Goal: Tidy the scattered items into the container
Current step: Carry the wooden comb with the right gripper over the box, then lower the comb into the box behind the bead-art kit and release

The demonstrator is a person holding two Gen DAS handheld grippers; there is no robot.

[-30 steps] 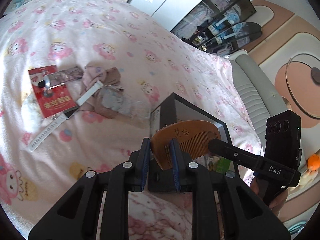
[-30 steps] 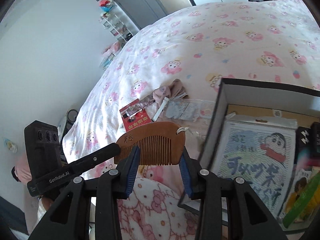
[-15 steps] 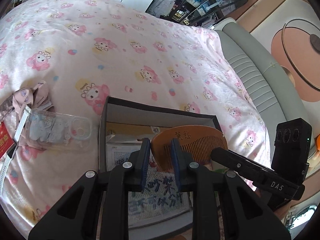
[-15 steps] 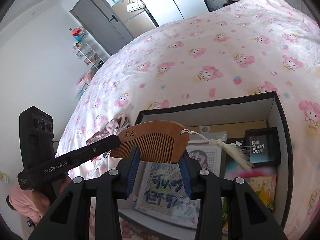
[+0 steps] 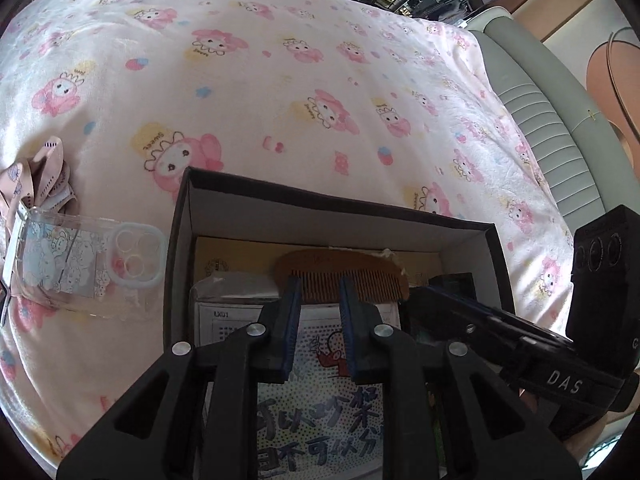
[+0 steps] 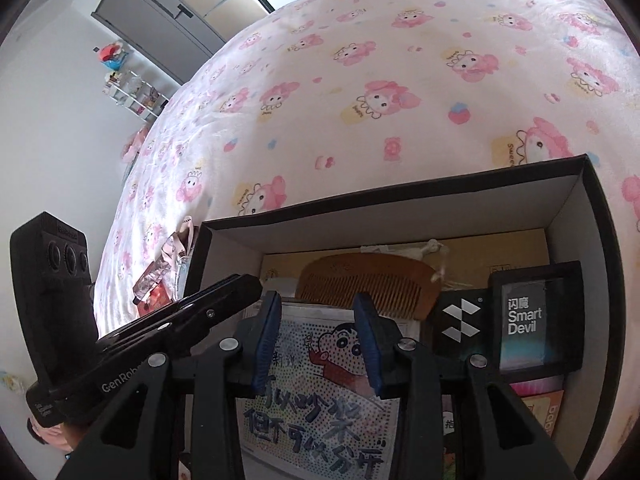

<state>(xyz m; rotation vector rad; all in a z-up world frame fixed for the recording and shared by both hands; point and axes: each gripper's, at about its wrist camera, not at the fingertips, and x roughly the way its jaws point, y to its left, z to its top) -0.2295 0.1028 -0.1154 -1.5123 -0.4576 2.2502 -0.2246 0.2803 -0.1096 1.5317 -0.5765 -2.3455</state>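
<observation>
Comb (image 5: 340,270) first: a second ago we carry it between both grippers above the bed, and now it lies inside the box (image 5: 320,208) against the far wall, its teeth toward us, resting on the printed sheet and card already packed there. In both wrist views it sits beyond the fingertips with a clear gap, so we judge it released. Our left gripper (image 5: 318,300) has nothing between its jaws and they are closing; our right gripper (image 6: 316,314) stands parted over the cartoon sheet (image 6: 320,360), also empty. Both grippers now hang over the box rather than beside it. For the tidying, that means one more item is stowed. Outside the box on the bed (image 5: 280,80) we see the clear phone case (image 5: 92,256) and the pink cloth (image 5: 36,184) waiting to its left, so we judge those come next.
</observation>
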